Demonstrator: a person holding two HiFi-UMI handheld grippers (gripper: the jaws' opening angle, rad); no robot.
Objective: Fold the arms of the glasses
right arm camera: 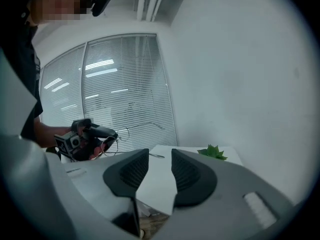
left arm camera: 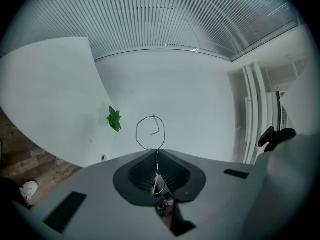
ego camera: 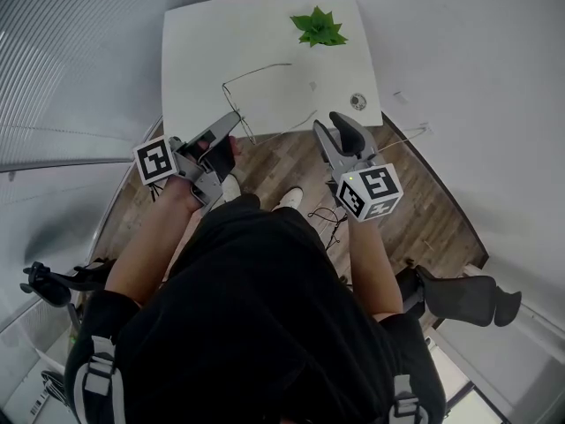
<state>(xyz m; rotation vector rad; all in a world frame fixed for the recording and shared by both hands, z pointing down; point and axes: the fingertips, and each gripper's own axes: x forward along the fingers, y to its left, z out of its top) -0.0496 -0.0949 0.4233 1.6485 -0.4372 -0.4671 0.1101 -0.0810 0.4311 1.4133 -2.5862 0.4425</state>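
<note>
A pair of thin wire glasses (ego camera: 256,71) hangs over the near edge of the white table (ego camera: 194,60). My left gripper (ego camera: 231,120) is shut on the frame. In the left gripper view the jaws (left arm camera: 156,154) pinch the wire, and one round rim (left arm camera: 154,116) sticks out beyond them. My right gripper (ego camera: 328,122) hovers to the right of the glasses, open, with nothing between its fingers. In the right gripper view, past the open gap (right arm camera: 160,166), the left gripper (right arm camera: 87,134) is holding the glasses (right arm camera: 145,125).
A green paper plant (ego camera: 318,29) sits at the table's far right, with a small round fitting (ego camera: 357,102) near the right front corner. Wooden floor lies below. Office chairs (ego camera: 468,294) stand behind me on both sides. Window blinds (right arm camera: 120,94) fill the left wall.
</note>
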